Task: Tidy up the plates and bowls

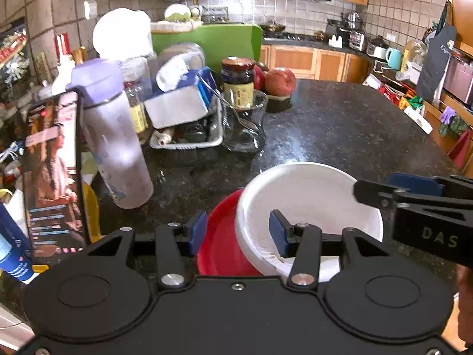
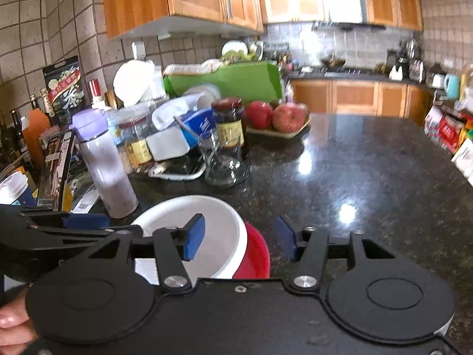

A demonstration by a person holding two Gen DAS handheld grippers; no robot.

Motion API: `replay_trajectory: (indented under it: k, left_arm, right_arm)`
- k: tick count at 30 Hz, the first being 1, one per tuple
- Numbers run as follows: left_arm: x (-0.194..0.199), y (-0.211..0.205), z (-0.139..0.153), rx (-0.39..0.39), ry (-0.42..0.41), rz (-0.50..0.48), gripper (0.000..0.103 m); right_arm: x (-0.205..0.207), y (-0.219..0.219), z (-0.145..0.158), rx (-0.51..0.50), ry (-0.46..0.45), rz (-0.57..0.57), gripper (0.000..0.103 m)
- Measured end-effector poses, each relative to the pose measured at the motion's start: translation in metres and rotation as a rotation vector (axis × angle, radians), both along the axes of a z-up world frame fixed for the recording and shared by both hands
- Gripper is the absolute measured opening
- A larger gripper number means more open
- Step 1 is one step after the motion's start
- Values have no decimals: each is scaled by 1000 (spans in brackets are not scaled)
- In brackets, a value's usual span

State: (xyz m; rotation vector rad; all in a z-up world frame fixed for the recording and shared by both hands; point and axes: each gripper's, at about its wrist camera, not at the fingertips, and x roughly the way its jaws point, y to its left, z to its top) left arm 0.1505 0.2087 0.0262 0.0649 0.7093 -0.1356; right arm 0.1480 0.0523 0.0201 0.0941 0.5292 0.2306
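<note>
Bowls: white bowl [image 1: 310, 201] nested inside a red bowl [image 1: 218, 236], slightly off-centre — the red rim shows on the left in the left wrist view and on the right in the right wrist view.
Place: both stand on the near part of the dark speckled counter [image 1: 340, 124].
Left gripper [image 1: 238, 233]: jaws about half open, holding nothing; its blue pads straddle the near rims of the stacked bowls, one pad over the red bowl, the other over the white one, with no pad pressing on either.
Right gripper [image 2: 241, 241]: jaws likewise parted and empty; one pad hangs over the white bowl, the other over bare counter just beyond the red rim.
Neighbours: pale purple bottle [image 1: 115, 142] stands left of the bowls, near but apart.
Farther back: clear glass jar [image 1: 244, 124] with a spoon in it, a dark-lidded jar [image 1: 238, 81] behind it, and red apples [image 1: 279, 81] on a tray.
Background: wooden cabinets — tiled wall behind.
</note>
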Motion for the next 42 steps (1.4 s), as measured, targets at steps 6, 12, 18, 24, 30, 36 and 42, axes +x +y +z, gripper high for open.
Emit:
replay_trajectory:
  k: [6,12,18,24,30,36,42]
  left_arm:
    - [-15,4,3,21,-65,27,62]
    - [-28,6,3,10,-73,12,68]
    - [-41,-2,0,25,-79,12,70]
    - [-50,-12,-4,34,-56,25,70]
    - [-62,-23,-5,45,-30,49,70]
    - [-75,-29,-4,53,-31,69,70]
    - [-86,-32,-6,49,-22,86,70]
  right_arm:
    - [-28,4,3,-36,-82,-73,63]
    - [-56,7,1,-62,-117,-115,65]
    - [-73,1,-4,-52,-87,-131,65]
    - [-76,-12,-12,-39,-24,-141,65]
    - [-86,-22,-16,-39,3,-151,65]
    - [-98,-26,-13,-42,-8,-138,65]
    - [-111,-25,-10,-51,-27,-105,65]
